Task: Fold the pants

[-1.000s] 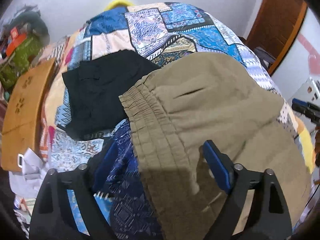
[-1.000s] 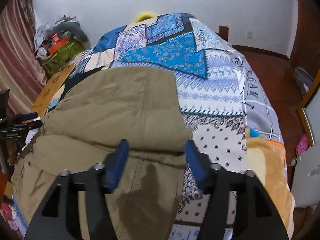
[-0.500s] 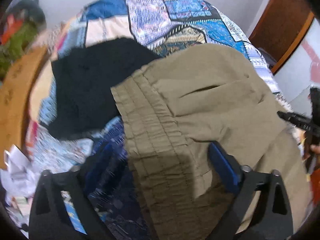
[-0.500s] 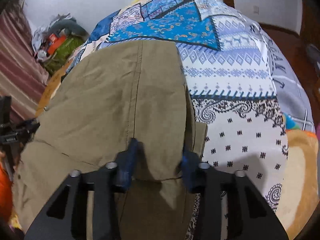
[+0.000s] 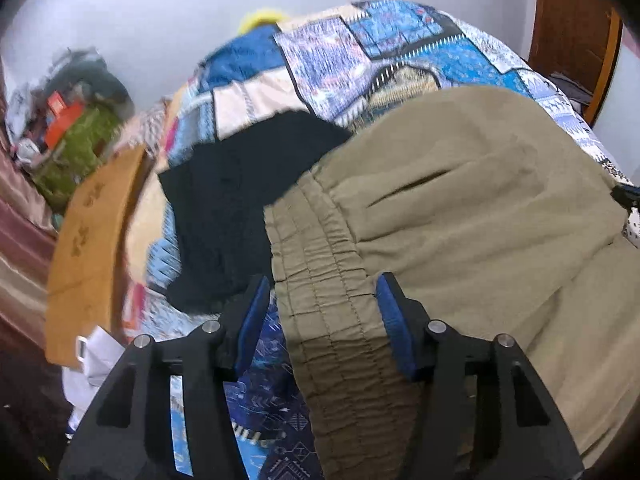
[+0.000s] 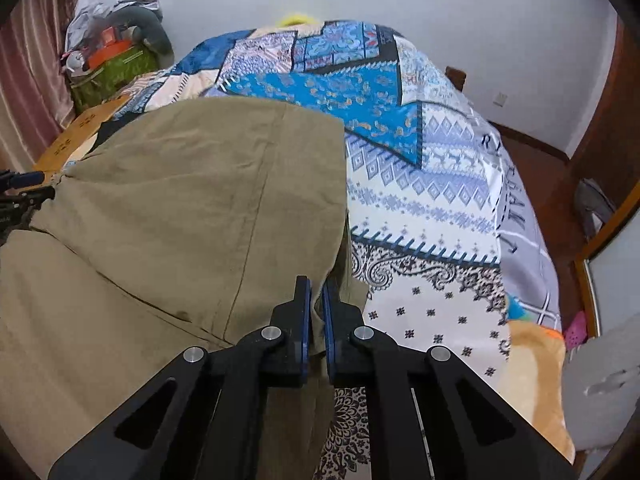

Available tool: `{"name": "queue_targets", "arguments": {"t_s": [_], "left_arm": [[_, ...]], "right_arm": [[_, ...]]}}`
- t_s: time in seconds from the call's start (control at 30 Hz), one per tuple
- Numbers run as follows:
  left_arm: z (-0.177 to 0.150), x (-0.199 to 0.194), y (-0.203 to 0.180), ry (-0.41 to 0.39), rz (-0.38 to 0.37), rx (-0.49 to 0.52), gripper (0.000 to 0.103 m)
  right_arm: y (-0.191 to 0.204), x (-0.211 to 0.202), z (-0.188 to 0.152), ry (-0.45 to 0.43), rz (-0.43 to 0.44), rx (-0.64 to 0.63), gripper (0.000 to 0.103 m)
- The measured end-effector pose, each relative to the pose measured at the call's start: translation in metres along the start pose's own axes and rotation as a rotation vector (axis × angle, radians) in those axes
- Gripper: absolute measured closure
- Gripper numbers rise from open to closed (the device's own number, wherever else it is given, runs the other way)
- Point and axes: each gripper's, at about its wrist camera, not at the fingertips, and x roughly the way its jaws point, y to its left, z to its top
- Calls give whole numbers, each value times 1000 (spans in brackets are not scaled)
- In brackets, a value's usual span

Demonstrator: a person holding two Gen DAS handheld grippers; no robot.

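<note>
Olive-khaki pants lie folded over on a patchwork bedspread. In the left wrist view their elastic waistband runs between the fingers of my left gripper, whose jaws stand partly open around it. In the right wrist view the pants fill the left half, and my right gripper is shut on the folded leg hem at their right edge. The left gripper's tip shows at the far left.
A black garment lies on the bed left of the pants. A wooden board and a cluttered pile stand at the bed's left side. Patterned bedspread stretches right of the pants, with an orange pillow at the right.
My right gripper closed from open onto the pants' hem edge. My left gripper narrowed around the waistband and the view tilted up toward the wall.
</note>
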Motion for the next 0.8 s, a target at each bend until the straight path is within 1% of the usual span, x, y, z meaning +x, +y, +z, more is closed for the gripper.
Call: {"name": "queue_targets", "arguments": {"t_s": [0.13, 0.23, 0.33, 0.4, 0.43, 0.47, 0.5, 0.53, 0.57, 0.63, 0.67, 0.7, 0.77, 0.8], "left_arm": [[-4, 9, -6, 22, -5, 14, 37], [-4, 7, 1, 23, -30, -10, 32], [-7, -4, 17, 11, -73, -105, 27], [-9, -12, 27, -1, -105, -159, 26], [-9, -17, 31, -4, -101, -175, 26], [-8, -20, 33, -7, -90, -173, 26], [-7, -23, 34, -13, -72, -163, 26], [-5, -27, 36, -23, -39, -142, 24], [-3, -30, 38, -35, -8, -124, 20], [2, -33, 45, -57, 27, -110, 16], [6, -34, 49, -68, 31, -113, 14], [10, -33, 54, -71, 19, -123, 14], [18, -28, 64, -67, -35, -156, 13], [21, -25, 67, -61, -63, -170, 12]], "right_arm": [[8, 21, -6, 57, -3, -3, 98], [10, 21, -2, 78, -15, -9, 98], [3, 11, 1, 85, 22, 37, 94], [6, 3, -1, 80, 29, 49, 93], [5, -2, 0, 78, 25, 49, 88], [6, -5, 1, 75, 22, 47, 79], [6, -9, 3, 64, 20, 44, 72], [5, -16, 5, 43, 17, 45, 58], [4, -20, 7, 28, 14, 46, 48], [2, -33, 15, -30, 10, 50, 41], [2, -37, 20, -50, 9, 51, 38], [1, -43, 26, -73, 10, 52, 36], [1, -47, 37, -106, 15, 53, 27], [0, -47, 44, -119, 19, 54, 25]]}}
